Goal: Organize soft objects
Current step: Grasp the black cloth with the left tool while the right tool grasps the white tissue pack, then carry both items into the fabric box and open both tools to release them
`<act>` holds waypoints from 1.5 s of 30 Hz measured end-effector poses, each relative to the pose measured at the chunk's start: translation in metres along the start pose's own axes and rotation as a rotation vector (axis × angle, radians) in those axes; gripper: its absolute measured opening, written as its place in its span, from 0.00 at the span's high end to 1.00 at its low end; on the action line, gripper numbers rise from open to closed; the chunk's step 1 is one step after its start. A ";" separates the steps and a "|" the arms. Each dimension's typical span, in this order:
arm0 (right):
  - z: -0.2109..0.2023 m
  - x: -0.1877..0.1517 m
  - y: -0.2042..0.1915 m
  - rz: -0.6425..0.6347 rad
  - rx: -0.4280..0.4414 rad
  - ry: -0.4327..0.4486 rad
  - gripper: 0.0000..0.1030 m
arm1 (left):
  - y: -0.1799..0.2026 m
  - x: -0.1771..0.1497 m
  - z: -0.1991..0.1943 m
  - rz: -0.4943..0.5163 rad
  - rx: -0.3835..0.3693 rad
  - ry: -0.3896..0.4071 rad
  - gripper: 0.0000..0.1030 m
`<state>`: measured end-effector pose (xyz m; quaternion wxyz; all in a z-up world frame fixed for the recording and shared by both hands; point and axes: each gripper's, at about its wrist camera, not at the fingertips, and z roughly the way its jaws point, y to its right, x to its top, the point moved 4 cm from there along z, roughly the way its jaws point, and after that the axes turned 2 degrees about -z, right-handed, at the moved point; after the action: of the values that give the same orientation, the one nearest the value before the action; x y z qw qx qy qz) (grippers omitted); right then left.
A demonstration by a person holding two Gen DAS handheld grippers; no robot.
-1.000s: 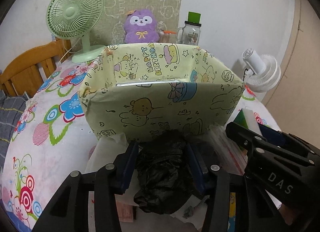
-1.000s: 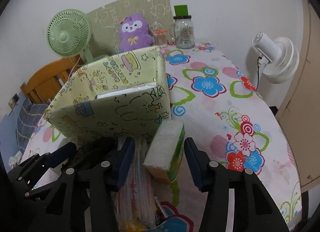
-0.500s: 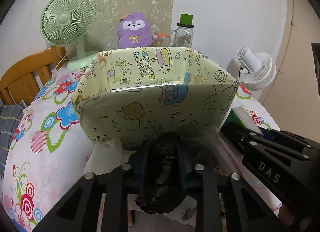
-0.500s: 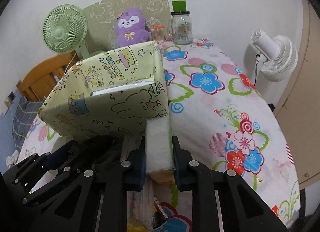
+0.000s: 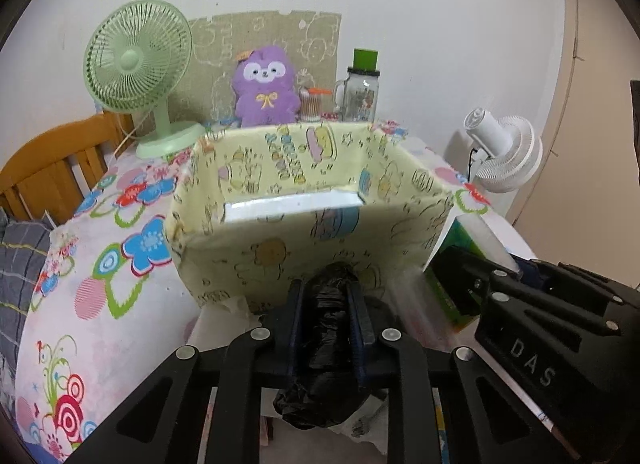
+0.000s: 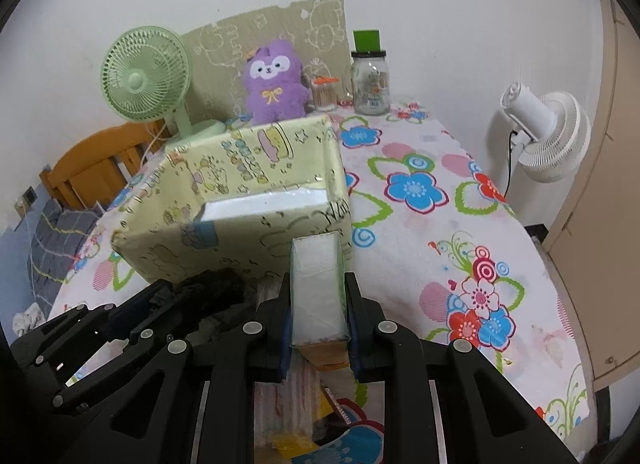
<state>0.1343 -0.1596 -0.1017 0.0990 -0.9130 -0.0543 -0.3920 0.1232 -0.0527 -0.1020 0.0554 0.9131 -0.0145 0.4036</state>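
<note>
My left gripper [image 5: 326, 296] is shut on a crumpled black plastic bag [image 5: 326, 328], held just in front of a yellow cartoon-print box [image 5: 312, 200] that stands open on the table. My right gripper [image 6: 316, 288] is shut on a wrapped pack of sponges [image 6: 318, 288], white on top with green sides, at the box's [image 6: 240, 184] near right corner. The pack shows in the left wrist view [image 5: 460, 260] beside the right gripper's body. The black bag also shows in the right wrist view [image 6: 216, 284].
Plastic packets and papers [image 6: 288, 404] lie under both grippers. At the back stand a green fan [image 5: 136, 64], a purple plush [image 5: 266, 88] and a glass jar [image 5: 360, 92]. A white fan [image 6: 548, 136] is off the right edge, a wooden chair [image 5: 48, 172] at left.
Both grippers closed: the left on the black bag, the right on the sponge pack. Both have since lifted their loads a little toward the box.
</note>
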 end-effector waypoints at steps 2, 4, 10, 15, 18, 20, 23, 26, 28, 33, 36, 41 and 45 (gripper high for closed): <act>-0.004 0.002 -0.001 -0.001 0.001 0.009 0.76 | 0.000 0.003 -0.004 0.001 0.000 0.009 0.82; -0.008 0.004 -0.002 -0.003 0.000 0.016 0.76 | 0.000 0.005 -0.007 0.000 0.000 0.015 0.82; -0.018 0.010 -0.005 -0.006 0.013 0.031 0.76 | 0.001 0.010 -0.017 -0.002 0.004 0.026 0.82; -0.030 0.019 -0.007 -0.011 0.022 0.055 0.76 | 0.003 0.019 -0.030 0.001 0.007 0.055 0.82; -0.038 0.025 -0.009 -0.016 0.023 0.068 0.76 | 0.003 0.024 -0.036 0.001 0.001 0.066 0.82; -0.042 0.028 -0.010 -0.020 0.024 0.076 0.76 | 0.003 0.027 -0.039 0.000 -0.001 0.071 0.82; -0.046 0.033 -0.013 -0.026 0.028 0.085 0.76 | 0.002 0.031 -0.044 0.003 0.002 0.083 0.82; -0.050 0.037 -0.016 -0.031 0.031 0.091 0.76 | 0.001 0.035 -0.049 0.003 0.005 0.095 0.82; -0.053 0.041 -0.018 -0.033 0.037 0.097 0.76 | 0.001 0.038 -0.053 0.003 0.006 0.105 0.82; -0.060 0.048 -0.023 -0.052 0.036 0.110 0.76 | -0.003 0.044 -0.060 -0.008 0.002 0.122 0.82; -0.063 0.052 -0.025 -0.058 0.037 0.117 0.76 | -0.004 0.047 -0.064 -0.011 0.002 0.131 0.82; -0.067 0.059 -0.027 -0.055 0.038 0.128 0.76 | -0.007 0.055 -0.067 -0.018 -0.010 0.147 0.82; -0.070 0.066 -0.027 -0.059 0.029 0.136 0.76 | -0.006 0.061 -0.068 -0.022 -0.020 0.158 0.82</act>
<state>0.1251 -0.1473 -0.0031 0.1038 -0.8807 -0.0801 -0.4553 0.1150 -0.0379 -0.0122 0.0698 0.8779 -0.0041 0.4737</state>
